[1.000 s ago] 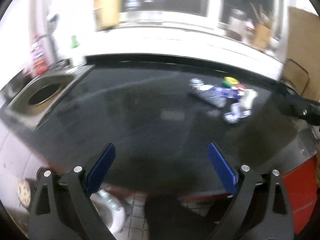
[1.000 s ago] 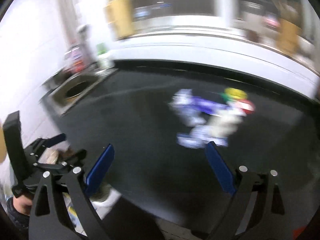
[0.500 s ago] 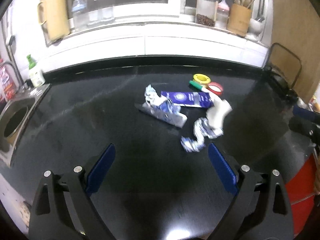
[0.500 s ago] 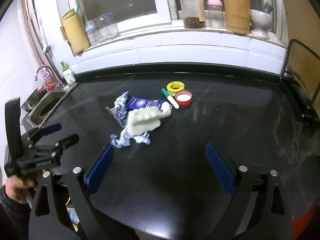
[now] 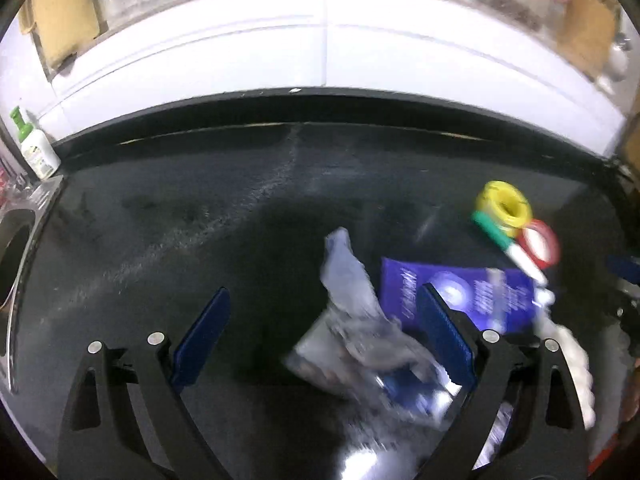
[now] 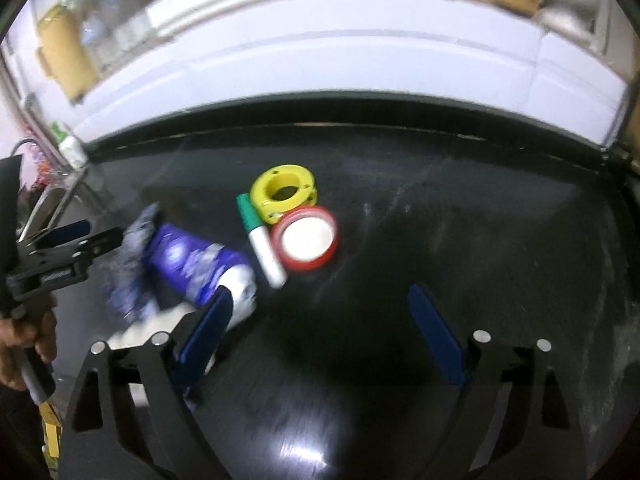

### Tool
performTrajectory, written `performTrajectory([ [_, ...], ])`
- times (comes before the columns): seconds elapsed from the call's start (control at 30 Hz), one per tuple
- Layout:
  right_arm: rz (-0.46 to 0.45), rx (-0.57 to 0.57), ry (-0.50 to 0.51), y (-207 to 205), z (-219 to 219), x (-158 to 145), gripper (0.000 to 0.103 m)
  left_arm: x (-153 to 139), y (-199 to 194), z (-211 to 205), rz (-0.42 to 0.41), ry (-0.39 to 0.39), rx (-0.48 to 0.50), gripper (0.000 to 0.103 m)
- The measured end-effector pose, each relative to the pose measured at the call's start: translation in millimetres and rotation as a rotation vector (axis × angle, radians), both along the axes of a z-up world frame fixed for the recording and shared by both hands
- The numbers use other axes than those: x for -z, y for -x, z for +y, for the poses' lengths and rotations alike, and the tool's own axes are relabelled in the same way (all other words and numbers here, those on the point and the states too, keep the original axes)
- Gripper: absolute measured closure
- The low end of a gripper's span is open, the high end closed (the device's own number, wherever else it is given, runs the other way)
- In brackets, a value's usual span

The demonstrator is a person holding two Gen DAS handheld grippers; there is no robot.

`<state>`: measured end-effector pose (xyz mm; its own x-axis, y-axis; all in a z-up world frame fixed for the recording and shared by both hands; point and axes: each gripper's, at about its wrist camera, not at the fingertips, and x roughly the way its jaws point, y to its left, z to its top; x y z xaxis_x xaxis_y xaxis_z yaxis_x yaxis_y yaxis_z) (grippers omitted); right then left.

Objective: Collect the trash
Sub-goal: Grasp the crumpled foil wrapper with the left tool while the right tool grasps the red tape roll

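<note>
A: What has changed over the dark surface (image 5: 168, 216)?

B: Both hands have swung in from well back. A second ago the trash sat far off; now the pile lies right under the tools.

A: The left tool (image 5: 324, 332)?

B: Wide open, holding nothing. The crumpled clear wrapper (image 5: 360, 320) lies between its blue pads, untouched as far as the blur lets me tell, with the purple packet (image 5: 460, 296) just behind the right-hand pad.

A: And the right tool (image 6: 320, 328)?

B: Its jaws have just been closing a little, yet they stand wide with only bare surface between them. The packet lies beside its left pad; the red lid (image 6: 306, 240), green marker (image 6: 260, 240) and yellow ring (image 6: 284, 192) lie ahead.

A: So?

B: Nothing collected yet; I judge the first pick-up is about to start.
</note>
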<state>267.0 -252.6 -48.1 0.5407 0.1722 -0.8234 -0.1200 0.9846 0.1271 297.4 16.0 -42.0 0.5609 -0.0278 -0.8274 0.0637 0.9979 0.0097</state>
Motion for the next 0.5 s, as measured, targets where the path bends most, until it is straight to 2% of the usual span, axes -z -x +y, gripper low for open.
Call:
performTrajectory([
  [0.13, 0.031, -0.006, 0.021, -35.7, 4.2, 19.7, 0.021, 17.5, -20.4, 0.4, 0.031, 0.032, 0.010, 0.014],
  [0.2, 0.037, -0.017, 0.025, -46.9, 8.2, 26.4, 0.021, 23.7, -25.8, 1.0, 0.042, 0.039, 0.012, 0.023],
  [0.27, 0.043, -0.023, 0.037, -52.6, 11.5, 30.7, 0.022, 30.2, -30.1, -0.1, 0.057, 0.057, 0.026, 0.040],
  [0.3, 0.050, -0.029, 0.032, -55.8, 12.7, 33.8, 0.028, 30.1, -30.0, -2.1, 0.041, 0.040, 0.033, 0.051],
  [0.37, 0.048, -0.035, 0.048, -59.3, 16.0, 36.8, 0.037, 30.7, -32.5, -5.7, 0.037, 0.019, 0.052, 0.078],
  [0.4, 0.043, -0.036, 0.064, -60.3, 16.6, 36.9, 0.053, 30.7, -33.1, -6.3, 0.041, 0.030, 0.058, 0.078],
  [0.5, 0.042, -0.039, 0.052, -59.8, 18.3, 34.8, 0.053, 26.9, -33.2, -9.3, 0.028, 0.035, 0.067, 0.083],
])
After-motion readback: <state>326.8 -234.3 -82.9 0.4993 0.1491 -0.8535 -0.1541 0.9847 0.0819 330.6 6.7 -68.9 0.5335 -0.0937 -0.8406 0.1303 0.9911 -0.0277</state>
